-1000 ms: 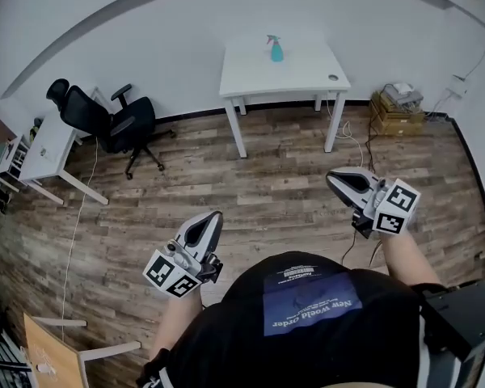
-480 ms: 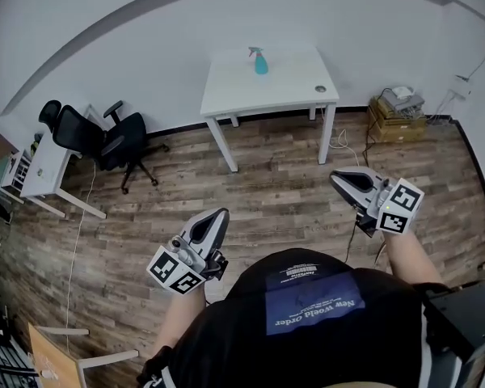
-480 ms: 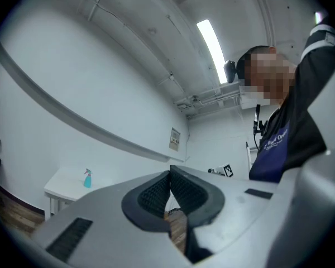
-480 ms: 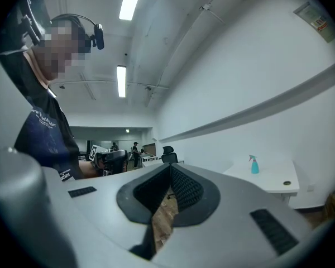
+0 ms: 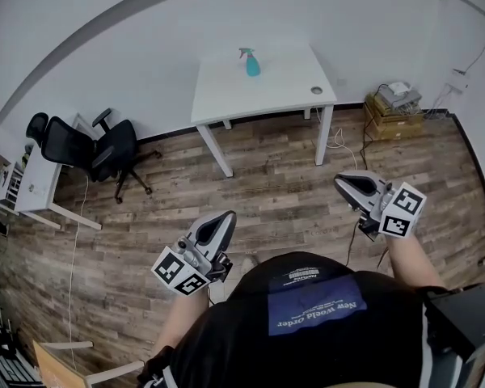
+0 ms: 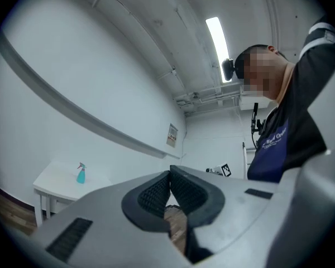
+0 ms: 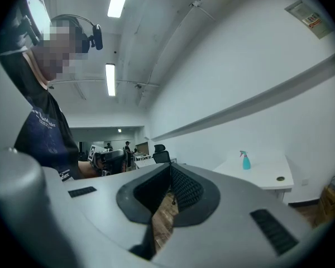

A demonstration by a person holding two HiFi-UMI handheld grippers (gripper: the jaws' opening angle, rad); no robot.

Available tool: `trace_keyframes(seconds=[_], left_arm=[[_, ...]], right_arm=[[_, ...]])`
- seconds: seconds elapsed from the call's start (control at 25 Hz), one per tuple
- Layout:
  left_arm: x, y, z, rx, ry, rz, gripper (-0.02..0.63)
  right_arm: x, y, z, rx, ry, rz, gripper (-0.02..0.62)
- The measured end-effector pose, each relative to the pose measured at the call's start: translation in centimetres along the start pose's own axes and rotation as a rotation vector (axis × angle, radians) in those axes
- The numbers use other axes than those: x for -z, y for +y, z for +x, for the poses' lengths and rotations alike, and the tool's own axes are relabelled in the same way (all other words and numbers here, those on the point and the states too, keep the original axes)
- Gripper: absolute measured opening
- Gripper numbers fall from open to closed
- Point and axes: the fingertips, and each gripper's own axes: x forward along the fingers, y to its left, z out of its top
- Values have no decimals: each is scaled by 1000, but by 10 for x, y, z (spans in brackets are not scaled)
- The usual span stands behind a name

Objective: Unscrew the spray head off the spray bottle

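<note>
- The teal spray bottle [image 5: 250,65] stands upright at the back of the white bench [image 5: 279,87] against the wall, with its spray head [image 5: 244,52] on.
- Left gripper [image 5: 224,217]: jaws pressed together with nothing between them, well apart from the bench.
- Right gripper [image 5: 344,183]: jaws also together and empty, over the wood floor [image 5: 275,192].

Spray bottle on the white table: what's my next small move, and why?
Probably step closer to the table, then open the jaws. The bottle stands near the table's far edge, and the left gripper and right gripper, both shut and empty, hang over the floor well short of it.
</note>
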Motion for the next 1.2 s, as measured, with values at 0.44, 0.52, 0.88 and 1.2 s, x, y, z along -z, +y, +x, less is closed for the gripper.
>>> trace_keyframes(seconds=[0.44,0.52,0.88,1.2], left_arm=[[-53,155,-28,73,0,29,-9],[-63,182,-36,81,-4,31,-9],[-76,273,-51,106,10,-3,-9],[-65,312,-13,83,29,-19,-9]], right_arm=[[-26,-17,154,51,-11,-40,-3],[-29,-19,181,58,-22,-34,-3],[-24,-34,264,78,0,-4,-3],[-25,-90,277,67,-3,12,-3]])
